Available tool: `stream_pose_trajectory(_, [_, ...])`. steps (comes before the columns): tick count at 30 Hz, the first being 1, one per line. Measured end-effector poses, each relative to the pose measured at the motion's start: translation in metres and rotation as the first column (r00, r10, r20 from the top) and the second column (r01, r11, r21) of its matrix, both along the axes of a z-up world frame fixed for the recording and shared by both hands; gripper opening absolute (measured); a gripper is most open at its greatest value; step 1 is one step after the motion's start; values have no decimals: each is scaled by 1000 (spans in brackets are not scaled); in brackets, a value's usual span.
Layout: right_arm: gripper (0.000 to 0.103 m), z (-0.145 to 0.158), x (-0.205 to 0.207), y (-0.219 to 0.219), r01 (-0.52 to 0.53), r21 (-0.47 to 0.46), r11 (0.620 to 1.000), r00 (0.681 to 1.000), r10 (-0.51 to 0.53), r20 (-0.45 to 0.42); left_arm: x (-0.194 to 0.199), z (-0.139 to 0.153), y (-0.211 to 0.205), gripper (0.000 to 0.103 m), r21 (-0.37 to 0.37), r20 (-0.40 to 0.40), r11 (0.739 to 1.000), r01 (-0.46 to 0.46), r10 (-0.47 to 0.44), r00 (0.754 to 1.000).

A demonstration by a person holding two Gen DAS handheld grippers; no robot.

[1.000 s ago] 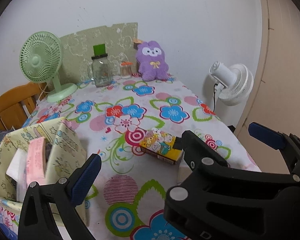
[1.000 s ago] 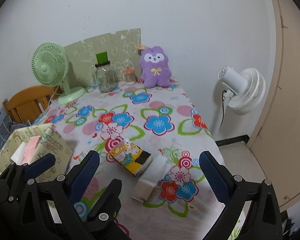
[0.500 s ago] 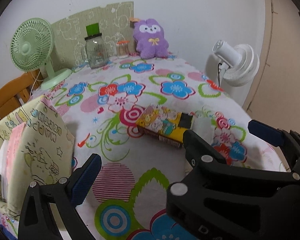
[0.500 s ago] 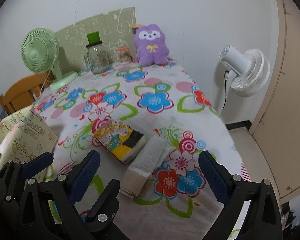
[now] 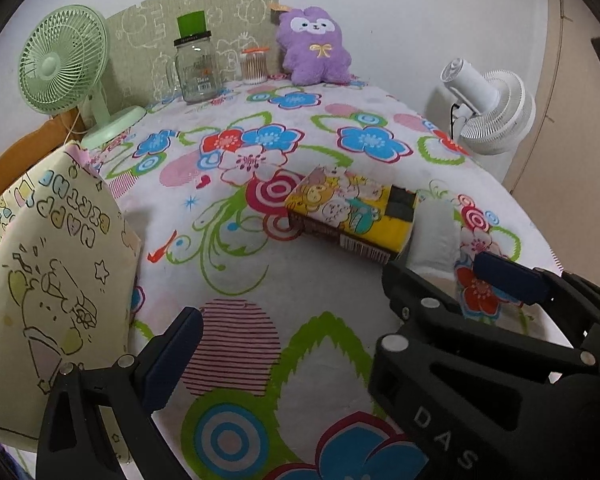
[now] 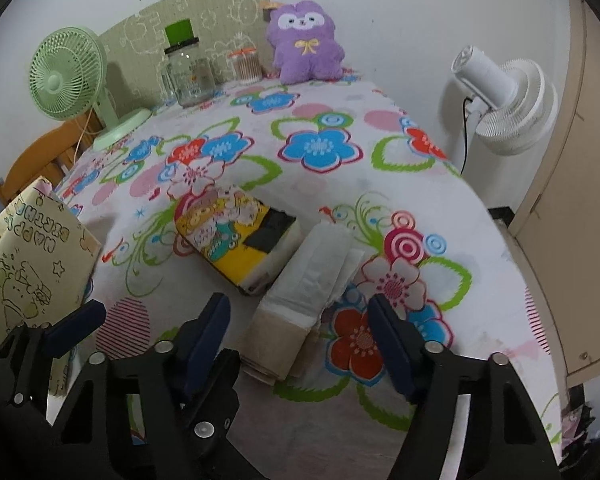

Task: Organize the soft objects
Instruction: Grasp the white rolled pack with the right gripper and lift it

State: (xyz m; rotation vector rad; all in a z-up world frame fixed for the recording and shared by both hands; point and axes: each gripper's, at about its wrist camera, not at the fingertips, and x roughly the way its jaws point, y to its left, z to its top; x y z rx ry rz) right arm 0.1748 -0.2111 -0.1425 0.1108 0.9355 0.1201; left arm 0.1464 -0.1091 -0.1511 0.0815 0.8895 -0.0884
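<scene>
We are holding the right gripper [image 6: 300,340] wide open, empty, straddling the near end of the folded white tissue stack [image 6: 308,276]. The left gripper [image 5: 344,304] is hovering open, empty, near the yellow cartoon tissue pack [image 5: 352,212], which is touching that stack on the floral tablecloth [image 5: 260,140].

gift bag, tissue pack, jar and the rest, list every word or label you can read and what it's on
"HAPPY BIRTHD...", seen upside down and cut off at the edge, on the gift bag.
"DAS", on the black body of the right hand-held gripper, seen in the left wrist view.
Barcode on the side of the tissue pack: digits too small to read.
Label on the glass jar: too blurred to read.
Nothing readable on the purple plush toy.
</scene>
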Motion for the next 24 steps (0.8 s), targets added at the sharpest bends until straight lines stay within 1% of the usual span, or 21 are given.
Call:
stream_pose_trajectory(3, [67, -1, -1, 2, -1, -13, 1000, 1000, 1, 8, 0, -1, 1, 101, -5, -5, 1000, 1, -1, 1000])
stream_pose_trajectory(4, [63, -1, -1, 1, -1, -15, 1000, 1000, 1, 9, 0, -2, 0, 101, -5, -5, 1000, 4, -4, 1000])
stream_pose_trajectory(5, [56, -2, -1, 1, 3, -24, 1000, 1000, -3, 10, 0, -2, -1, 101, -2, -4, 1000, 8, -8, 1000])
stream_pose_trajectory(6, [51, -2, -1, 1, 6, -37, 999, 1000, -6, 10, -1, -2, -3, 101, 3, -2, 1000, 13, -13, 1000])
stream_pose_trajectory(7, [43, -2, -1, 1, 11, -50, 999, 1000, -10, 11, -1, -2, -4, 101, 7, -2, 1000, 16, -16, 1000])
stream_pose_trajectory(8, [37, -2, 0, 0, 13, -61, 998, 1000, -13, 11, -1, -2, -5, 101, 10, -1, 1000, 20, -20, 1000])
stream_pose_trajectory(11, [30, -2, -1, -4, 13, -63, 998, 1000, -12, 15, -2, -2, -9, 101, 18, 1, 999, 30, -30, 1000])
stream_pose_trajectory(14, [24, -2, -1, -8, 13, -53, 999, 1000, -12, 15, -1, 0, -12, 101, 21, 5, 999, 33, -33, 999])
stream_pose_trajectory(17, [21, 0, 0, -13, 14, -44, 999, 1000, -14, 20, 1, 2, -16, 101, 18, 9, 999, 38, -39, 999])
stream_pose_trajectory(24, [20, 10, 4, -24, 31, -44, 999, 998, -29, 50, 8, 11, -28, 101, 11, 30, 998, 56, -57, 998])
